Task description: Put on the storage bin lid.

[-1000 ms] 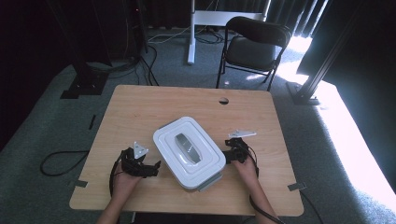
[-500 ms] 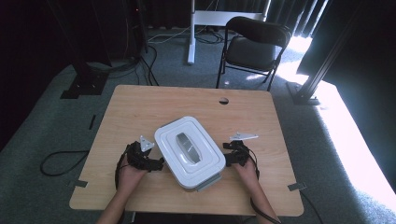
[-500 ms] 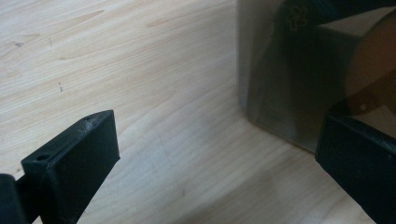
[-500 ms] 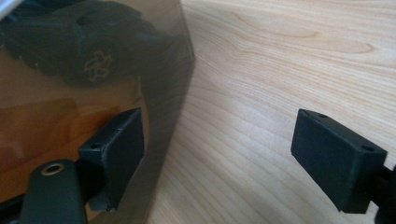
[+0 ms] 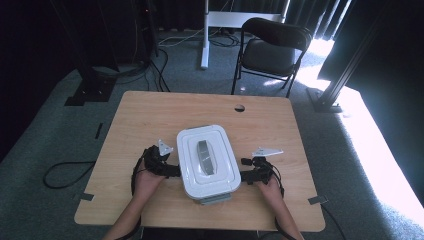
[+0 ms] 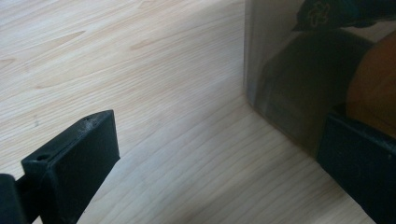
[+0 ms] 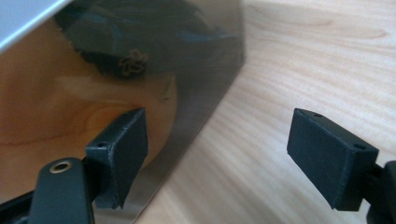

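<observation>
Both tools have closed in on the container (image 5: 207, 161) since a second ago: the left tool (image 5: 170, 170) has slid from well off its side to right against it, and the right tool (image 5: 245, 176) now presses at the opposite wall. Each tool stands open, jaws spread, one jaw against the smoky translucent wall (image 7: 140, 93) and the other over bare tabletop (image 6: 140, 70). I judge this a two-sided squeeze, ready to lift or shift the lidded box lying between the tools. Contents are hard to make out: an orange shape (image 6: 373, 84) and something dark blue show blurred through the wall. Whether either jaw truly touches the wall cannot be told.
</observation>
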`<state>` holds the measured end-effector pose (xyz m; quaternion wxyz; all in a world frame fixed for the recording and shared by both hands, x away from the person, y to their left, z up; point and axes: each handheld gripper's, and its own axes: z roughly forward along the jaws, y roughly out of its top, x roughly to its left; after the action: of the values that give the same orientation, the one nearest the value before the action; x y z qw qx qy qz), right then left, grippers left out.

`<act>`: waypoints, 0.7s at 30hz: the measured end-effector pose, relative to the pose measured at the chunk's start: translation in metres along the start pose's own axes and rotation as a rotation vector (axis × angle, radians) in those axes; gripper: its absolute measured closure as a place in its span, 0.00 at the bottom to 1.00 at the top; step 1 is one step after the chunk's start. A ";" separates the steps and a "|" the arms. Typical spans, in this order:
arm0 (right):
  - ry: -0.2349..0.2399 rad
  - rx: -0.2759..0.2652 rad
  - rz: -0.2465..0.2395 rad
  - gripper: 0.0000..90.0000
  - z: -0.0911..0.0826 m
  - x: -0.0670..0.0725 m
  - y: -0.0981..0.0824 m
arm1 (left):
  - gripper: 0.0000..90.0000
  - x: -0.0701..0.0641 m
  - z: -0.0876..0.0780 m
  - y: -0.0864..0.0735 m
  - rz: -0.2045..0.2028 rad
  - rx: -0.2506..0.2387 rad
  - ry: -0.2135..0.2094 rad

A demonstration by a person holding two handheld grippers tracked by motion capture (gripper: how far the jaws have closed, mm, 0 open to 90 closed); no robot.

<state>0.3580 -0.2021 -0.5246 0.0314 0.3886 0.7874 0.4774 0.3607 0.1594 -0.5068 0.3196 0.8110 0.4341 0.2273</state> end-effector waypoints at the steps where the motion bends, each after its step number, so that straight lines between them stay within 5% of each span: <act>1: 0.005 -0.002 -0.003 0.22 -0.002 0.000 -0.001 | 0.00 -0.001 0.001 0.001 0.004 0.002 -0.001; 16: 0.023 -0.011 -0.041 0.15 -0.011 0.000 -0.004 | 0.00 0.004 0.011 0.007 0.003 -0.021 -0.047; 21: -0.063 -0.026 -0.052 0.15 -0.016 -0.003 -0.004 | 0.00 0.012 0.004 -0.004 0.004 -0.013 -0.018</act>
<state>0.3512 -0.2171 -0.5200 0.0738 0.3824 0.7897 0.4740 0.3677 0.1702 -0.5113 0.3285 0.8116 0.4282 0.2235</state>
